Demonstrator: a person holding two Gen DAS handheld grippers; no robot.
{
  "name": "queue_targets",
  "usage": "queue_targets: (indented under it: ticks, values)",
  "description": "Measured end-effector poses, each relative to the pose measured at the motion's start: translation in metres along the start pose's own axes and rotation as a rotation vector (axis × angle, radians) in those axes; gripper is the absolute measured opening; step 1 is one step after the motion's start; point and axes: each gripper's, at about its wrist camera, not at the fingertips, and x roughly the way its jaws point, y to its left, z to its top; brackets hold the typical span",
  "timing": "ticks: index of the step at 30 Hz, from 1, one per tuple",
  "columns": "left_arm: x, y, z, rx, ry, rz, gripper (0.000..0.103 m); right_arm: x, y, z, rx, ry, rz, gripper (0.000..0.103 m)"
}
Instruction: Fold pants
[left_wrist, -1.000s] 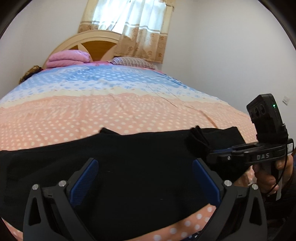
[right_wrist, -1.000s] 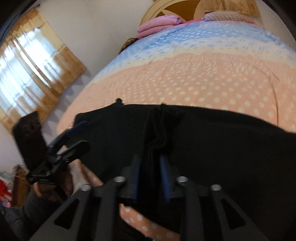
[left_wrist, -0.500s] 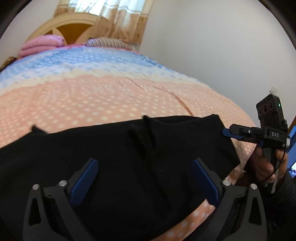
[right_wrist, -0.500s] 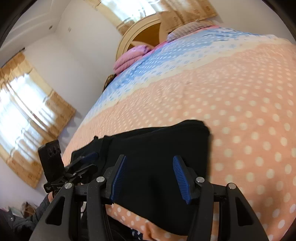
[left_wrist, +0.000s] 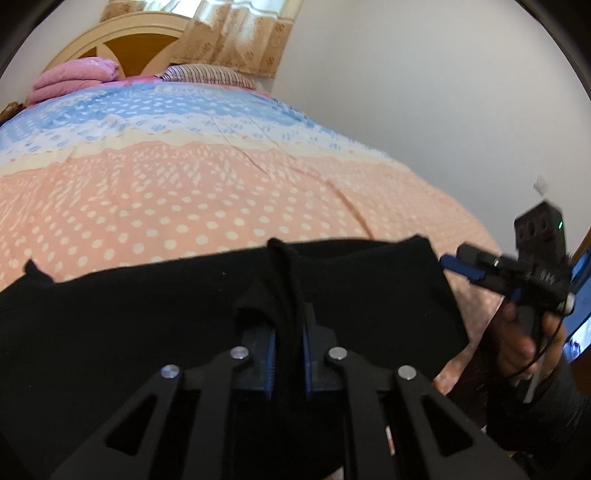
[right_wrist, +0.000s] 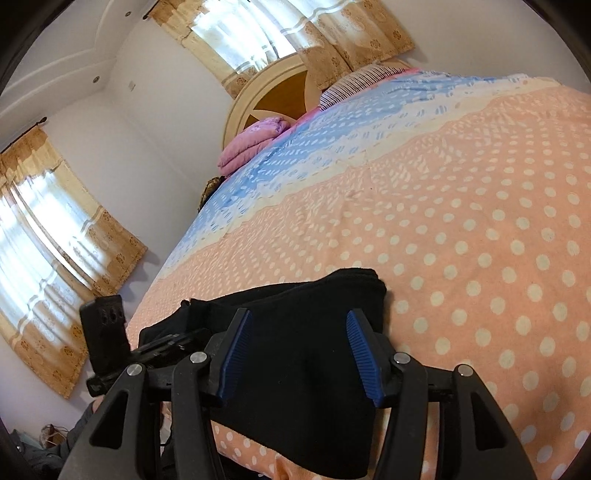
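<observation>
Peach cloth with white dots covers the near part of the bed (left_wrist: 184, 206), and much bare bedspread lies beyond toward the blue band and the headboard (right_wrist: 280, 92). Black pants (left_wrist: 129, 317) lie along the near edge of the bed, already folded at the right end, where the edge is thick with layers. The left gripper (left_wrist: 288, 354) has its jaws pressed together on a raised ridge of the pants. Only the left wrist view shows this pinch. The right gripper (right_wrist: 299, 354) has its jaws spread over the folded end, holding nothing. A pink folded blanket (right_wrist: 251, 144) and a striped pillow (left_wrist: 207, 75) lie at the headboard.
</observation>
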Motion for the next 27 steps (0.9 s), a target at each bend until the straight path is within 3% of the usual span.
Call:
queue_targets:
  ticks: [7,11,13,19,22,24,27]
  values:
    - [-0.036,0.025,0.002,-0.066,-0.058,0.004,0.012,-0.002,0.026,-0.007,-0.102,-0.031,0.023,0.061]
    - [-0.023,0.045,-0.009,-0.108,-0.018,0.042,0.012,0.020,0.043,-0.021,-0.192,0.076,0.036,0.062]
    - [-0.011,0.050,-0.014,-0.123,-0.004,0.053,0.013,0.041,0.045,-0.032,-0.235,0.170,-0.036,0.062]
    - [-0.013,0.042,-0.016,-0.074,-0.029,0.077,0.021,0.036,0.055,-0.033,-0.278,0.134,-0.091,0.062]
    - [-0.017,0.037,-0.016,-0.035,-0.036,0.108,0.044,0.038,0.066,-0.024,-0.305,0.123,-0.065,0.062]
    - [-0.020,0.034,-0.016,-0.004,-0.049,0.151,0.071,0.048,0.071,-0.017,-0.330,0.111,-0.093,0.062]
    - [-0.019,0.037,-0.017,0.012,-0.052,0.192,0.075,0.072,0.064,-0.006,-0.336,0.120,-0.175,0.062]
